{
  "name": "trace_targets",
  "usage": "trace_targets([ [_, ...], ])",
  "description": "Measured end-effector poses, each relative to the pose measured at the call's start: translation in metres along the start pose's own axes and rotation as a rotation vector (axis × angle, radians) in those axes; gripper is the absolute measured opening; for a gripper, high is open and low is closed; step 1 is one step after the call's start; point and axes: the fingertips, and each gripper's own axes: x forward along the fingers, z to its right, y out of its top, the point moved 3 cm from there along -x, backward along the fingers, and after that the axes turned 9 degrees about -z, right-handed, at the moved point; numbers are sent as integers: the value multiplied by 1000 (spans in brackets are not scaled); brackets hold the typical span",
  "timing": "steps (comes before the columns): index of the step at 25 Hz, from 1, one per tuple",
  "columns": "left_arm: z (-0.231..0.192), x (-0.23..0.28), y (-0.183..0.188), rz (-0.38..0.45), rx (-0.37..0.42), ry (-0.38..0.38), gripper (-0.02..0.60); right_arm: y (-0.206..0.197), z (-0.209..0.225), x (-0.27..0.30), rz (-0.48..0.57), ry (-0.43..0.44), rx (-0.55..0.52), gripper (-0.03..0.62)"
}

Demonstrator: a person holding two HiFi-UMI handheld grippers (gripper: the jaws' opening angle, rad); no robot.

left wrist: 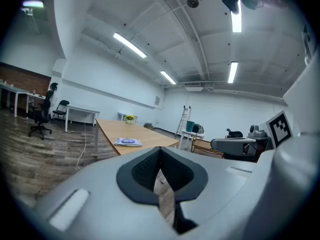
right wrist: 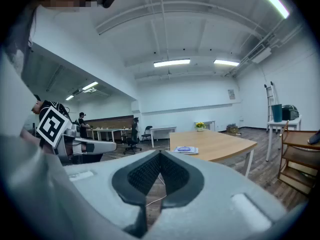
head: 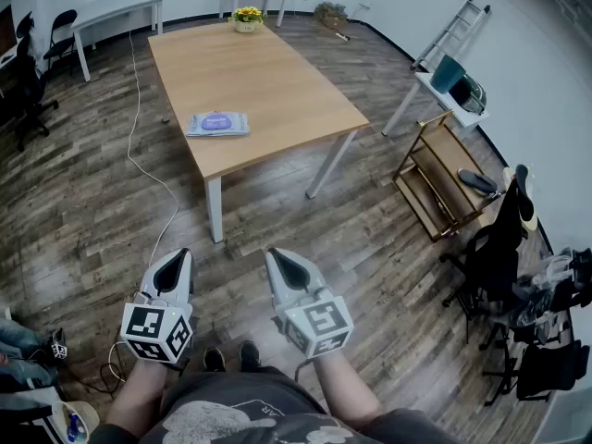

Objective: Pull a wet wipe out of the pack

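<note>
Big open office room, white walls, strip lights on overhead, wood-plank floor all round. On the left gripper the dark fingers are pressed together right at the tip. Nothing is pinched between them, and only a sliver of floor shows through the small gap lower down. Same deal on the right gripper: fingers pushed together and empty. The two are held side by side, low in front of the person and over the floor. They point roughly level toward the counter, with a marker cube at the back of each one. The person's dark shoes show just below them in the head view.

Out past the tips, well apart from both grippers, stands the light wooden counter on white legs. The wet wipe pack lies flat on it near the closer left edge, purple label up, with nothing touching it. A pot of yellow flowers sits at the counter's far end. A white cable snakes over the floor left of the counter. Further right there's a low wooden rack, a ladder leaning on the wall, and a dark office chair.
</note>
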Motion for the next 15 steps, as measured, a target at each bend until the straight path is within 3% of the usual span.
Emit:
trace_targets([
  [15,-14,-5,-4,-5,-22,-9,18,-4,-14,8,-24,-9,-24,-8],
])
